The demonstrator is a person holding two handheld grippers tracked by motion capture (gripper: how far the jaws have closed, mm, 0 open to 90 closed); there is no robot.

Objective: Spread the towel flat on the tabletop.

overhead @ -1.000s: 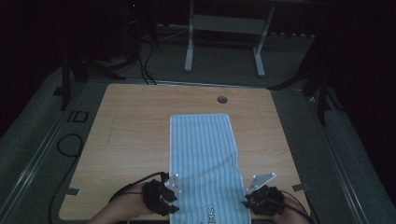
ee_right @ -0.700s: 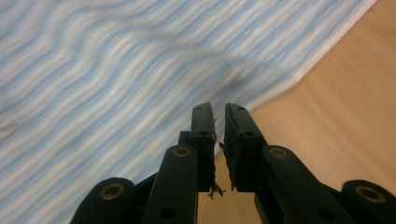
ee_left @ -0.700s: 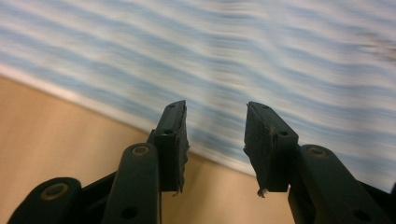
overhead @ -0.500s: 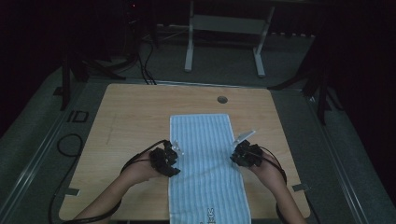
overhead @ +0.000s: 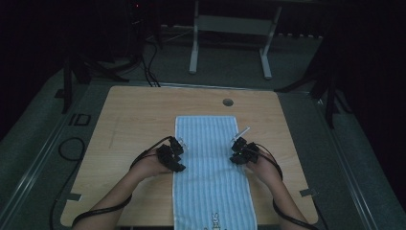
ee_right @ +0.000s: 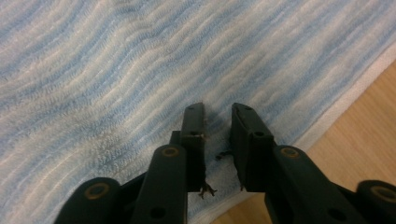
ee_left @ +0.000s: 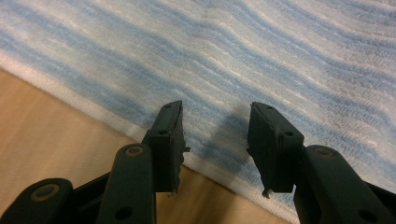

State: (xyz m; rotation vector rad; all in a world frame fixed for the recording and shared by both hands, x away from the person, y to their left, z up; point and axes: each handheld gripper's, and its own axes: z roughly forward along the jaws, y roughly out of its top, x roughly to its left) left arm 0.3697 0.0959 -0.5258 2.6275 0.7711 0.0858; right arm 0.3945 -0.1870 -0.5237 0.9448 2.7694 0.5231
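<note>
High view: a striped blue-and-white towel [overhead: 210, 172] lies flat down the middle of the tabletop [overhead: 134, 120], running from mid-frame to the bottom edge, with some dark print near its lower end. The left claw [overhead: 178, 149] sits at the towel's left edge, the right claw [overhead: 238, 149] at its right edge, both about halfway along the cloth and level with each other. Forearms come in from the bottom corners, cables looping off each claw.

Left gripper view, up close: the left claw [ee_left: 215, 135] stands open, a clear gap between its jaws, nothing in it. The towel's [ee_left: 261, 60] white hem crosses from left of the frame to lower right, passing just under the jaw tips, bare wood in the lower left. Whether the tips touch the cloth, I cannot tell.

Right gripper view: the right claw [ee_right: 217, 126] has its jaws closer together but still parted, nothing pinched between them. They point over the towel [ee_right: 140, 70], its hem and a wedge of wood in the lower right. Frayed bits hang off the jaw pads, a detail the high view is too small to give.

The surface is pale wood with a round cable hole [overhead: 228, 102] near its far edge, above the towel. Beyond, the room is dark: grey floor, a metal stand [overhead: 230, 38] at the top centre, cables trailing at upper left.
</note>
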